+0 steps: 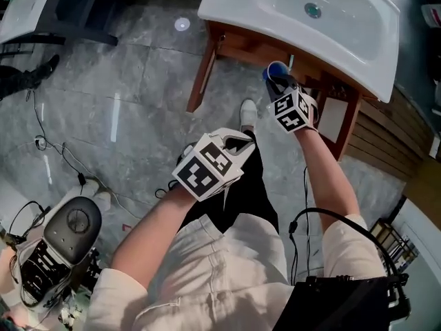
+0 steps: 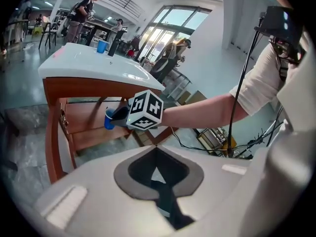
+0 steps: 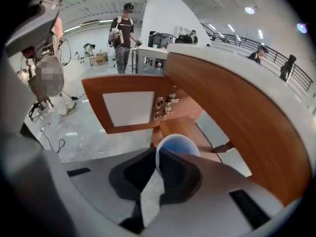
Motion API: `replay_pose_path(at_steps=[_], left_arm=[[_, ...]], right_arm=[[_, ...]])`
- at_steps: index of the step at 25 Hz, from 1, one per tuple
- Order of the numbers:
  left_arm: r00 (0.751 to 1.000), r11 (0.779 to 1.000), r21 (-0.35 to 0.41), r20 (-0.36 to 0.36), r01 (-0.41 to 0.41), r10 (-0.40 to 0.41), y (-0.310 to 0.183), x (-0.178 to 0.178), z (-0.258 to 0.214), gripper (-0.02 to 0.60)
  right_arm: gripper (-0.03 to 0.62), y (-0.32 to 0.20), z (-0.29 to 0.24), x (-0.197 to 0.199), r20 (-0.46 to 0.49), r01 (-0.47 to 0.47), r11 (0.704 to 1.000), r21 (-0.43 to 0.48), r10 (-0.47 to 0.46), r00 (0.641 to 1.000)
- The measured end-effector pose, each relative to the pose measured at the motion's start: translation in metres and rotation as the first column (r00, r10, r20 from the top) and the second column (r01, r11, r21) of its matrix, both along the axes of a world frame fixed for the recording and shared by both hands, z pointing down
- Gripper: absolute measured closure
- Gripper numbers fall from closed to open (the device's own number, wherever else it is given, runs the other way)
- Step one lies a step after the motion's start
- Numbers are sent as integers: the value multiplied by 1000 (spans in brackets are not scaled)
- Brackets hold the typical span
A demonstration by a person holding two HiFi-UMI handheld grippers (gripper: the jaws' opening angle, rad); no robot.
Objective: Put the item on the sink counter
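In the right gripper view, the right gripper (image 3: 157, 158) hides most of the blue cup (image 3: 178, 143). Only the round rim and pale blue inside show, and the base is cut off behind the grey jaw housings. In the head view, each gripper's marker cube covers its jaws, so the grip cannot be read from there.

The cup is a small, plain blue tumbler with a thin wall and no lid. The right gripper's jaws are clamped on one side of its rim, one pad inside and one outside. The cup (image 1: 276, 69) hangs in the air in front of the wooden cabinet (image 1: 207, 67), lower than the white sink counter (image 1: 234, 5) and not resting on it.

The left gripper (image 2: 157, 151) has its jaws closed tip to tip, with nothing between them. It (image 1: 240, 138) sits low by the person's thigh and angles downward.

The right forearm reaches forward, with the right gripper (image 1: 280, 83) pointing steeply down beside the open cabinet door (image 1: 334, 119). From the left gripper view, the cup (image 2: 109, 118) shows against the cabinet's shelf opening, under the counter top (image 2: 84, 63). People stand blurred far behind.
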State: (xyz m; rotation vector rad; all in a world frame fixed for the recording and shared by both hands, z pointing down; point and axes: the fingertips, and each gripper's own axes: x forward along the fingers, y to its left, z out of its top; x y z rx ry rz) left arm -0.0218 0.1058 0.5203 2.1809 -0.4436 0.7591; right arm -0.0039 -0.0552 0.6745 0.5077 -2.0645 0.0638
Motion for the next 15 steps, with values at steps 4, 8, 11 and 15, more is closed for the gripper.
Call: replay_pose_path(at_steps=[4, 8, 11, 15], left_arm=[[1000, 1000, -26, -3, 9, -9, -7, 2, 14, 577], [1000, 999, -47, -10, 11, -12, -20, 2, 29, 577], [1000, 999, -49, -9, 2, -2, -26, 3, 39, 577], [1000, 999, -44, -9, 5, -5, -39, 2, 45, 577]], right_arm=[[574, -23, 32, 6, -14, -63, 998, 5, 63, 998], [574, -51, 68, 10, -47, -88, 996, 15, 88, 995], [574, -64, 84, 9, -51, -112, 994, 17, 113, 992], [572, -80, 91, 4, -59, -110, 993, 41, 112, 992]])
